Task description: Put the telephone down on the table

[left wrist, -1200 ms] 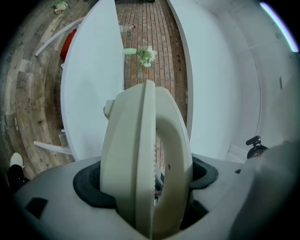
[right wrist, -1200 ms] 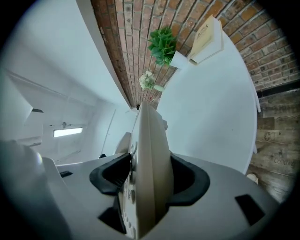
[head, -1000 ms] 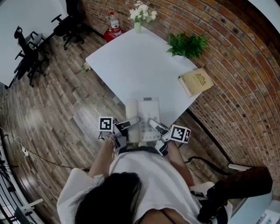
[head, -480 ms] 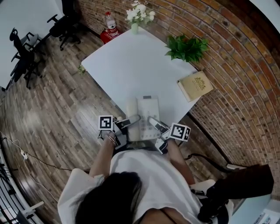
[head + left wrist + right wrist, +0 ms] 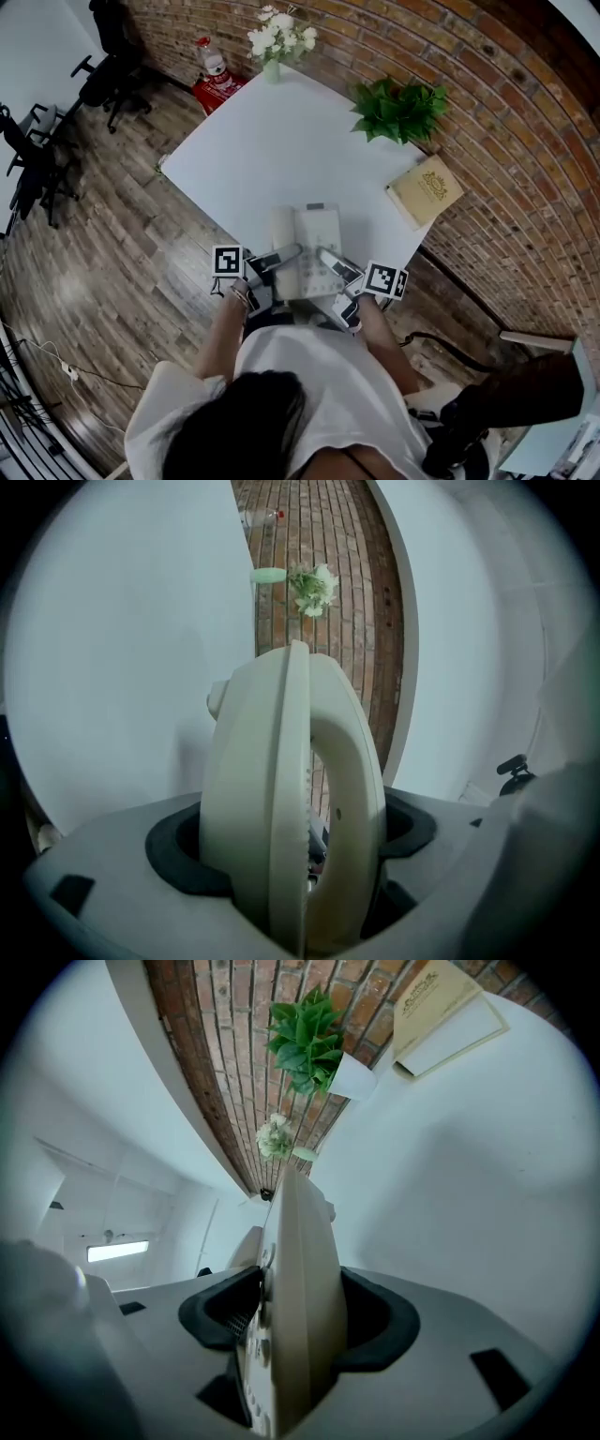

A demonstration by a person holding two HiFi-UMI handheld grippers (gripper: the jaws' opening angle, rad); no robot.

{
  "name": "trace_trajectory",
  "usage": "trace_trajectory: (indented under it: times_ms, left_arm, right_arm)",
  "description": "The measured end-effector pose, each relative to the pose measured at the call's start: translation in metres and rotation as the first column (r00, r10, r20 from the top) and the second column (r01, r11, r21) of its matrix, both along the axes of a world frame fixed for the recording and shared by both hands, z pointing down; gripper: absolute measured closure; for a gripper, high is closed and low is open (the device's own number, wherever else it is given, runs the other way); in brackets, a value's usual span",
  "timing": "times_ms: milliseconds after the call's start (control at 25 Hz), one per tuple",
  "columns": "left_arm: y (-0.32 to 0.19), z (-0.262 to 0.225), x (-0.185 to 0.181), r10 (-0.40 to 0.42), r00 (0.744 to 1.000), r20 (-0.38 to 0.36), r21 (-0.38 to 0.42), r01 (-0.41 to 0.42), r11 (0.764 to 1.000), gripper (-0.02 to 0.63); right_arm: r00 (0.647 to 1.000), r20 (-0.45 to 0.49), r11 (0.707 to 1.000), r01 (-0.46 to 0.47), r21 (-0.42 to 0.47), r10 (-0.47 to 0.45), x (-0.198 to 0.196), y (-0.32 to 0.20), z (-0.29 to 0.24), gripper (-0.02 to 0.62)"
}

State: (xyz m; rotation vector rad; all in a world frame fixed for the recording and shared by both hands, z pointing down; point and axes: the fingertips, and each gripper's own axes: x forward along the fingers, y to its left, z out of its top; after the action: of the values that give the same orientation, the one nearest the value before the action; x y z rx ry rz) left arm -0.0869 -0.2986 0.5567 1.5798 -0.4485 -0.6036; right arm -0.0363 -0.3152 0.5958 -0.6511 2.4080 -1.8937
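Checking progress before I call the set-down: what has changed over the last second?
The telephone edged slightly forward over the table, though the head view also shifted. The left claw and right claw stay shut on its two sides; nothing released. The book, plant and flowers unmoved.

Open table (image 5: 272, 141) ahead; plant (image 5: 398, 105), book (image 5: 427, 190) at right edge, flowers (image 5: 278, 37) far corner.

Cream telephone (image 5: 311, 239); white table (image 5: 272, 150); red-brick wall (image 5: 525, 141); green plant (image 5: 398, 105); tan book (image 5: 427, 190); brown plank floor (image 5: 112, 244).
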Motion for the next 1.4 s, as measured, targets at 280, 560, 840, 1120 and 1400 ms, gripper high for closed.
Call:
trace_trajectory:
  times_ms: [280,560,840,1120,1400]
  left_arm:
    - [-0.052,-0.002,-0.038,0.087,0.996,-0.008,-0.005,-0.087,0.996,0.193]
    - [-0.096,0.006,-0.063,0.157,0.988,0.0,-0.017,-0.157,0.988,0.192]
    - [-0.132,0.023,-0.081,0.2,0.98,-0.005,-0.051,-0.2,0.978,0.192]
    - [-0.162,0.031,-0.092,0.261,0.965,-0.003,-0.063,-0.261,0.963,0.19]
    - [-0.188,0.042,-0.104,0.291,0.957,-0.013,-0.076,-0.291,0.954,0.19]
  right_arm:
    - [0.996,-0.007,0.996,-0.092,0.001,0.092,-0.037,-0.048,0.0,0.328]
    - [0.987,-0.017,0.987,-0.161,-0.019,0.161,-0.061,-0.087,0.006,0.327]
    - [0.977,-0.034,0.976,-0.212,-0.05,0.21,-0.077,-0.118,0.021,0.327]
    - [0.963,-0.048,0.963,-0.267,-0.041,0.265,-0.086,-0.145,0.029,0.327]
    - [0.951,-0.047,0.949,-0.307,-0.072,0.304,-0.099,-0.168,0.036,0.328]
